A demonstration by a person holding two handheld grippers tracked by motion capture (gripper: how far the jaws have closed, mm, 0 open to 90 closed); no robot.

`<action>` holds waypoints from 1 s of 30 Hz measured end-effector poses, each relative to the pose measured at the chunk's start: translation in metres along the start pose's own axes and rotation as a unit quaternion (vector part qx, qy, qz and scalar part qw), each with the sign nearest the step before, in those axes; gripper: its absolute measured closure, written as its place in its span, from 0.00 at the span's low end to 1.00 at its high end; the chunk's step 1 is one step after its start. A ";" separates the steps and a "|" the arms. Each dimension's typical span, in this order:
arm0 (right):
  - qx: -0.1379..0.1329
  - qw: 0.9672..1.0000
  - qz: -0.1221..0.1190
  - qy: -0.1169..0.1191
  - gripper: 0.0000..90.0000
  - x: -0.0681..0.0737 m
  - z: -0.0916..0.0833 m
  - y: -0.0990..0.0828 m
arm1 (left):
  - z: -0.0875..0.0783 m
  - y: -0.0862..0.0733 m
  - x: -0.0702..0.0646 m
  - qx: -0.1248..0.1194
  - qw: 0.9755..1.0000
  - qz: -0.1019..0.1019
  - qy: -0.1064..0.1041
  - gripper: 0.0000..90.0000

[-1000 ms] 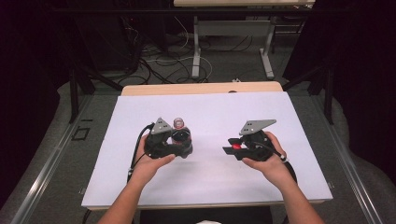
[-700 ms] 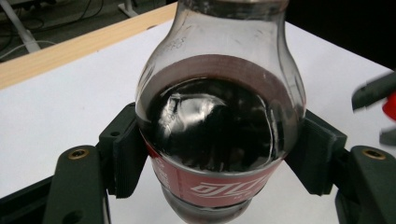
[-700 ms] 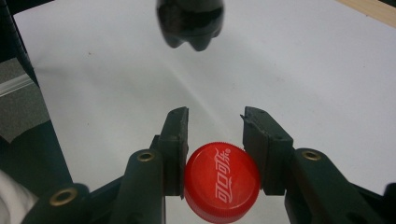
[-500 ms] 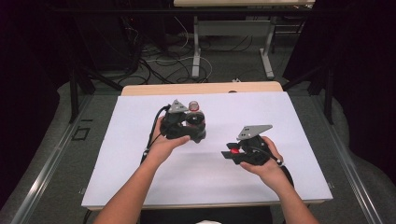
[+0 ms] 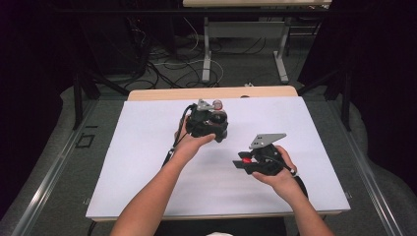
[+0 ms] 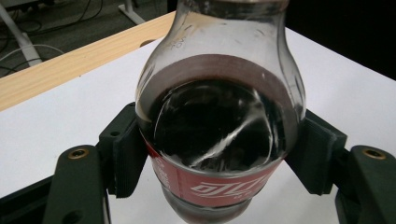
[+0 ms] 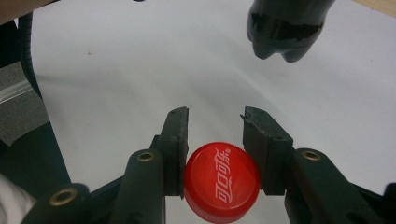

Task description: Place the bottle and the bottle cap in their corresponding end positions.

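Left gripper (image 5: 212,114) with bottle (image 6: 219,116) — farther forward, rightward.

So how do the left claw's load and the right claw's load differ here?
The left claw clamps a clear cola bottle half full of dark drink; the right claw pinches only its small red cap. The bottle is big and see-through, the cap flat and opaque. In the high view the bottle is held farther up the table. Both carry red Coca-Cola branding.
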State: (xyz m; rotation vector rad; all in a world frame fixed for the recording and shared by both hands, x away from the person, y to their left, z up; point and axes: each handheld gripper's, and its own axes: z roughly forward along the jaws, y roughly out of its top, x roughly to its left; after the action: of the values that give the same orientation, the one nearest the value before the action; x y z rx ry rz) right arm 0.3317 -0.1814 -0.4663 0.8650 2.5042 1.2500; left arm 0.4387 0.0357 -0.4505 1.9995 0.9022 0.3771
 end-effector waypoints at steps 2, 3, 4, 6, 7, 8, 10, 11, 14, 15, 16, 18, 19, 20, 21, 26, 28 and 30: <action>0.000 1.000 0.000 0.000 0.68 -0.001 0.001 -0.001 | 0.006 0.001 0.003 -0.003 1.000 -0.007 0.002 0.34; 0.000 1.000 0.001 -0.001 0.68 -0.001 0.001 -0.001 | 0.009 0.001 0.005 0.000 1.000 -0.012 0.001 0.34; -0.001 1.000 0.002 0.001 0.68 -0.001 0.001 -0.001 | 0.012 0.001 0.005 -0.003 1.000 -0.025 0.001 0.34; -0.001 1.000 0.000 0.001 0.68 -0.002 0.002 -0.002 | 0.017 0.002 0.008 -0.003 1.000 -0.029 0.005 0.34; -0.001 1.000 0.000 0.001 0.68 -0.002 0.002 -0.002 | 0.019 0.001 0.010 -0.002 1.000 -0.027 0.008 0.34; -0.001 1.000 0.001 -0.001 0.68 -0.002 0.002 -0.002 | 0.022 0.001 0.010 -0.003 0.999 -0.032 0.012 0.34; -0.003 1.000 0.003 -0.002 0.68 -0.002 0.002 -0.002 | 0.026 -0.001 0.014 -0.001 0.999 -0.028 0.017 0.34; -0.003 1.000 0.004 0.000 0.68 -0.002 0.002 -0.002 | 0.028 -0.003 0.015 -0.002 0.999 -0.029 0.020 0.34; -0.004 1.000 0.005 0.001 0.68 -0.002 0.002 -0.002 | 0.033 -0.009 0.019 -0.004 0.999 -0.029 0.023 0.33; -0.002 1.000 0.003 0.004 0.68 -0.003 0.002 -0.002 | 0.034 -0.012 0.020 -0.002 0.999 -0.028 0.024 0.34; 0.001 1.000 0.002 0.005 0.68 -0.003 0.001 -0.002 | 0.036 -0.013 0.021 0.002 0.999 -0.024 0.029 0.33; -0.004 1.000 0.005 0.002 0.68 -0.003 0.002 -0.003 | 0.039 -0.017 0.022 0.005 0.999 -0.032 0.034 0.33; -0.006 1.000 0.006 0.003 0.68 -0.004 0.003 -0.003 | 0.040 -0.018 0.024 0.006 0.999 -0.027 0.036 0.33; -0.003 1.000 0.007 0.002 0.68 -0.004 0.002 -0.003 | 0.042 -0.020 0.024 0.009 0.999 -0.032 0.037 0.33; -0.003 1.000 0.007 0.003 0.68 -0.004 0.003 -0.003 | 0.043 -0.021 0.024 0.010 0.999 -0.031 0.037 0.33; -0.002 1.000 0.007 0.003 0.68 -0.004 0.004 -0.004 | 0.047 -0.028 0.022 0.015 0.999 -0.026 0.034 0.33; 0.004 1.000 0.009 0.007 0.68 -0.004 0.005 -0.004 | 0.050 -0.029 0.020 0.017 0.999 -0.015 0.035 0.33; -0.002 1.000 0.007 0.004 0.68 -0.004 0.006 -0.005 | 0.051 -0.031 0.018 0.024 0.999 -0.011 0.034 0.33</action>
State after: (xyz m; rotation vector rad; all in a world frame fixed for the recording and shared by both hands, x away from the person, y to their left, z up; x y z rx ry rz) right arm 0.3355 -0.1824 -0.4742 0.8807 2.5061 1.2652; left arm 0.4667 0.0286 -0.5059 2.0295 0.9842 0.4165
